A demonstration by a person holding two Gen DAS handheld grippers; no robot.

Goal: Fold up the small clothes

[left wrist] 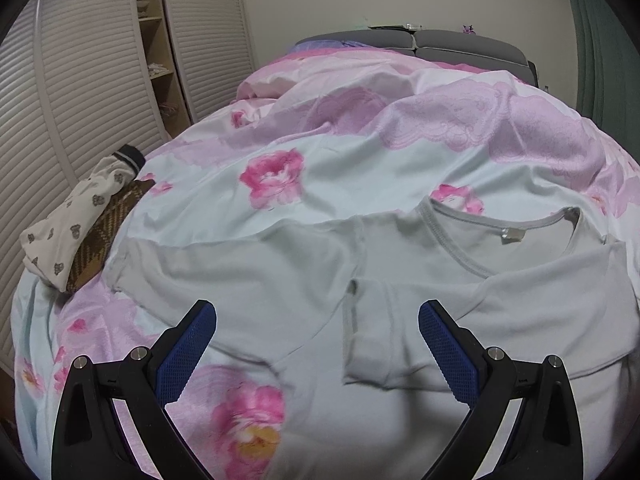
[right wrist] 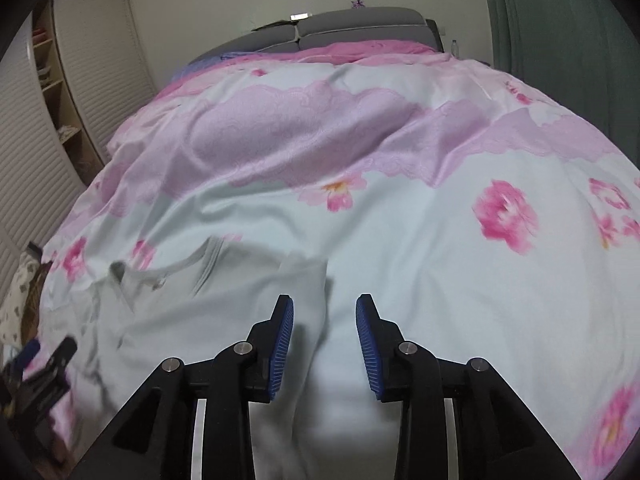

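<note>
Shirt (left wrist: 440,272), pale grey, lies spread flat on the flowered duvet (left wrist: 280,152), neckline toward the headboard, one sleeve folded in across its chest. Left gripper (left wrist: 318,344): jaws stand wide apart, blue pads clear of the cloth, nothing between them; they hover above the lower body of the garment, beside the folded-in sleeve's cuff. Right gripper (right wrist: 325,344): jaws stand narrowly parted, nothing clamped; the outer side edge of the shirt (right wrist: 224,320) runs just ahead of and under its left finger, while the right finger sits over bare duvet (right wrist: 420,240). Whether either pad brushes the fabric cannot be told. In the right wrist view the left gripper (right wrist: 40,368) appears blurred at the far left edge, over the shirt's other side.

Further out, the shirt's other short sleeve lies extended toward the bed's left edge. Near that edge rest folded clothes (left wrist: 76,224): a cream printed piece with a dark cuff atop a brown plaid piece. Beyond the duvet stands a grey headboard (left wrist: 460,42). Louvred wardrobe doors (left wrist: 92,80) and open shelving line the left wall; a green curtain (right wrist: 560,60) hangs on the right.
</note>
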